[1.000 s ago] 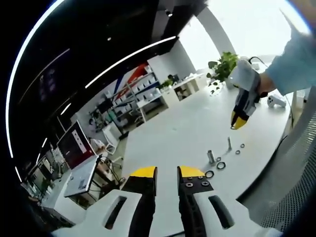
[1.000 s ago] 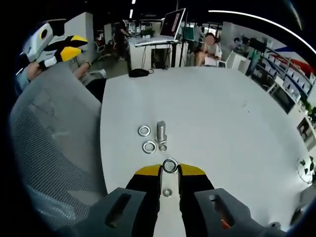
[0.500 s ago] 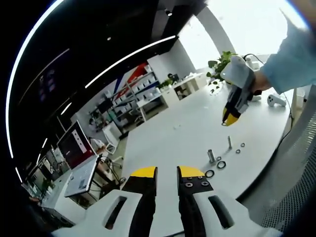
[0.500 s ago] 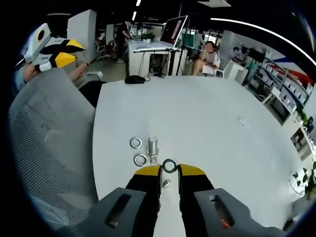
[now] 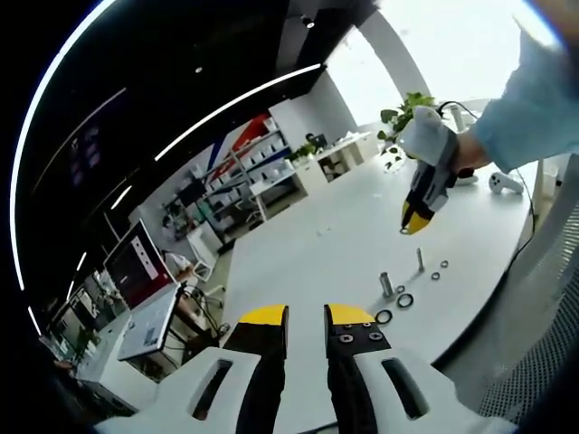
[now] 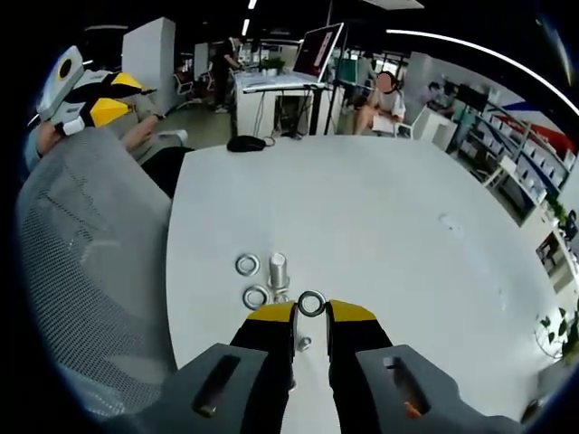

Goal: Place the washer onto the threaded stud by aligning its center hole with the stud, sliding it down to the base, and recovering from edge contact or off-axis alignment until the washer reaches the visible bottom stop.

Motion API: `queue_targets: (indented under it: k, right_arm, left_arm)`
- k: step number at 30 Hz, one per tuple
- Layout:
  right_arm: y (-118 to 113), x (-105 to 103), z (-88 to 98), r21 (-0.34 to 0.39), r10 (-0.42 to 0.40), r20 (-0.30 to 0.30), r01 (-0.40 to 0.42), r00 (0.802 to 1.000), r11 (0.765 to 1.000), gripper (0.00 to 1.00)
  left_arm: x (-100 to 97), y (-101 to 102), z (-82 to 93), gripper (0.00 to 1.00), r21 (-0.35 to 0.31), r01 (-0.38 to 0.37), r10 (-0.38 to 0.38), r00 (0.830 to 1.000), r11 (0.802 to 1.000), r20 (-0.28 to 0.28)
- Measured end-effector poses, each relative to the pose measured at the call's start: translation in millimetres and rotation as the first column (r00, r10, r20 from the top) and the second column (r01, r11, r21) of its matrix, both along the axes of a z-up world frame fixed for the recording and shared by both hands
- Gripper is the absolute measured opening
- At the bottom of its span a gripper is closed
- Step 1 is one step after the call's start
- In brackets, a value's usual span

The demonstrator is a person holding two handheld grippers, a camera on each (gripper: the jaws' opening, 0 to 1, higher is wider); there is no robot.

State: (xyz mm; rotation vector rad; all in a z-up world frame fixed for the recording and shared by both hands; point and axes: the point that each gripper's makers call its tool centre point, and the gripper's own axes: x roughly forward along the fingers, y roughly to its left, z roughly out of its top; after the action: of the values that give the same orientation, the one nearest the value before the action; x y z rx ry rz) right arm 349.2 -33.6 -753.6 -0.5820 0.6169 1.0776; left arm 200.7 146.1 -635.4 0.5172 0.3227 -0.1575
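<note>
The right gripper (image 6: 310,314) has lifted further from the worktop (image 6: 380,217), its fingers clamped on the washer (image 6: 311,303) above and just beside the stud (image 6: 278,270). The left gripper (image 5: 306,317) hovers off the worktop's edge, fingers slightly apart, holding nothing.

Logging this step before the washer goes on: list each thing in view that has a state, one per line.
Right gripper: shut on washer, above the table.
Washer: held between the fingers, not yet on a stud.
Left gripper: empty, fingers slightly apart, off the table.
Stud: upright on the table, bare.
Loose washers: flat on the table beside the stud.
</note>
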Motion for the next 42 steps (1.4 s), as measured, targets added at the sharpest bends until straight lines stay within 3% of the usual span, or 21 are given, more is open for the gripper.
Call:
queue_targets:
  k: [10, 16, 42]
  right_arm:
    - [6, 0, -5.1, -0.011, 0.008, -0.006, -0.008, 1.000, 1.000, 0.14]
    - [-6, 1, -19.6, -0.057, -0.022, -0.035, 0.020, 0.999, 0.998, 0.14]
    - [-19, -4, -47.2, -0.121, -0.034, -0.093, 0.023, 0.995, 0.992, 0.14]
  left_arm:
    - [-0.2, 0, -0.6, 0.13, 0.006, 0.001, -0.001, 1.000, 1.000, -0.002]
    - [-0.2, 1, -0.3, 0.13, 0.006, -0.001, 0.001, 1.000, 1.000, -0.001]
    - [0.4, 2, -1.9, 0.13, 0.009, -0.008, 0.008, 1.000, 1.000, -0.006]
